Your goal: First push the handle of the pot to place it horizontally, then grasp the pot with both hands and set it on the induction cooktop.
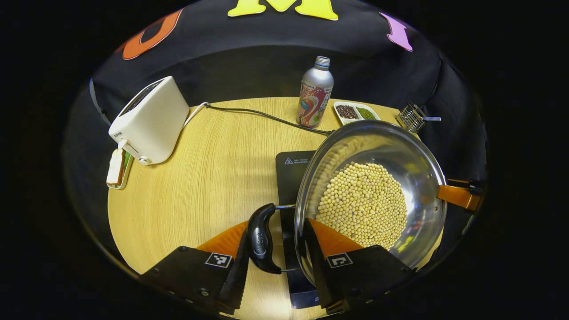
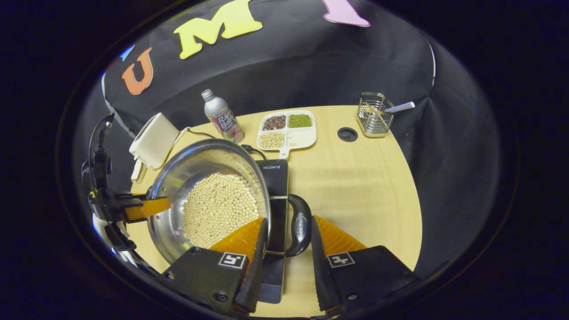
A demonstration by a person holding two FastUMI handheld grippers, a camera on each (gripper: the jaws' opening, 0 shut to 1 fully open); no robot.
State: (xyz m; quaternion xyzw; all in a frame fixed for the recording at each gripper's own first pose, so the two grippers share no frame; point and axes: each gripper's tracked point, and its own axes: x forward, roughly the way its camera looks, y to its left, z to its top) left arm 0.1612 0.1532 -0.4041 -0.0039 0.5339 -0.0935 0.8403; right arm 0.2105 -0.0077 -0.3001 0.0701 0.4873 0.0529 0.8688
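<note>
A steel pot holding pale soybeans is over the black induction cooktop; I cannot tell whether it rests on it. The pot's left black handle lies between the fingers of my left gripper, which is shut on it. In the right gripper view, the same pot has its right handle between the fingers of my right gripper, also shut on it. Each gripper shows across the pot in the other's view: the right gripper and the left gripper.
A white toaster stands at the back left, with a bread slice beside it and its cord running across the table. Behind the pot stand a metal bottle, a divided dish of beans and a wire holder.
</note>
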